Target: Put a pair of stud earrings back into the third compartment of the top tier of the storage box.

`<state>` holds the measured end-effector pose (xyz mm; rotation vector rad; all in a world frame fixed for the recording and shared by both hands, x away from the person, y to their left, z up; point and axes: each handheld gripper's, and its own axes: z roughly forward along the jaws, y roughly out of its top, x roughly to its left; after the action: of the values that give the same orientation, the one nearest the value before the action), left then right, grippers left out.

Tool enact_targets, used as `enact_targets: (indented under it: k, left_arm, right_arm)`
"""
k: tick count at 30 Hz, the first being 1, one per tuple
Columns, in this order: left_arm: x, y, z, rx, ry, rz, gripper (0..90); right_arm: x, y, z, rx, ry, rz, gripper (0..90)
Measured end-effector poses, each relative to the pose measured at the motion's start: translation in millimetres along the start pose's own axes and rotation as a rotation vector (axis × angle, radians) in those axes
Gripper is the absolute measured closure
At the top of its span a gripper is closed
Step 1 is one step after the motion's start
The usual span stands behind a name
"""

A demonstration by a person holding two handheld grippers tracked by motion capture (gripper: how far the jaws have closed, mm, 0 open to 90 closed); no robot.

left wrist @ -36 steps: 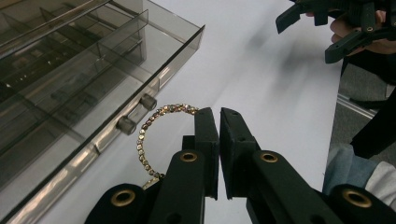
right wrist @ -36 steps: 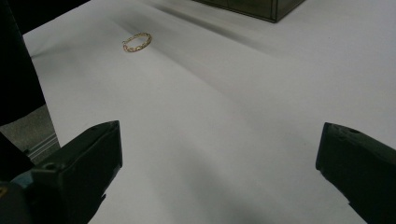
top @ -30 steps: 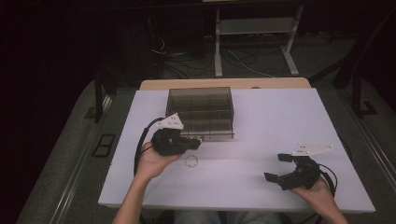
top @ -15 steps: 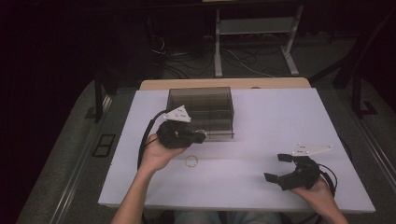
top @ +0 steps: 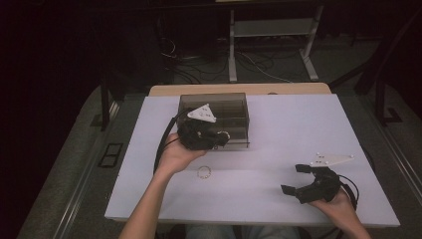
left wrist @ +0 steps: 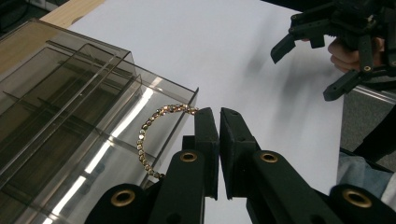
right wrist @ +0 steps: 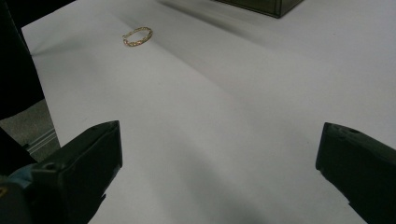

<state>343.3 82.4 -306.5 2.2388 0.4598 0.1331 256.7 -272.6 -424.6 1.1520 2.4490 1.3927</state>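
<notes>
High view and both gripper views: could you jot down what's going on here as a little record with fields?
Setting: white table
Left gripper: jaws shut on a gold beaded bracelet, held over the box's near edge
Box: clear smoky plastic organiser box with divided compartments, at the table's far side
Right gripper: jaws open, nothing between them, low over the table's near right
Loose item: second gold bracelet lying flat on the table, apart from both grippers
Likely next: held bracelet probably goes into a compartment
</notes>
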Motion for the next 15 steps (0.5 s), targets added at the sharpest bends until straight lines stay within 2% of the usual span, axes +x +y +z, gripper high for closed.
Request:
enact_targets:
  k: [11, 15]
  left_arm:
    - [8.3, 3.1, 15.2, 0.021, 0.011, -0.007, 85.1]
    - [12.9, 2.2, 19.4, 0.014, 0.013, -0.034, 85.1]
  right_arm:
    - [0.3, -0.1, 0.5, 0.004, 0.003, 0.002, 0.0]
    - [-0.2, 0.0, 1.1, 0.003, 0.002, -0.006, 0.0]
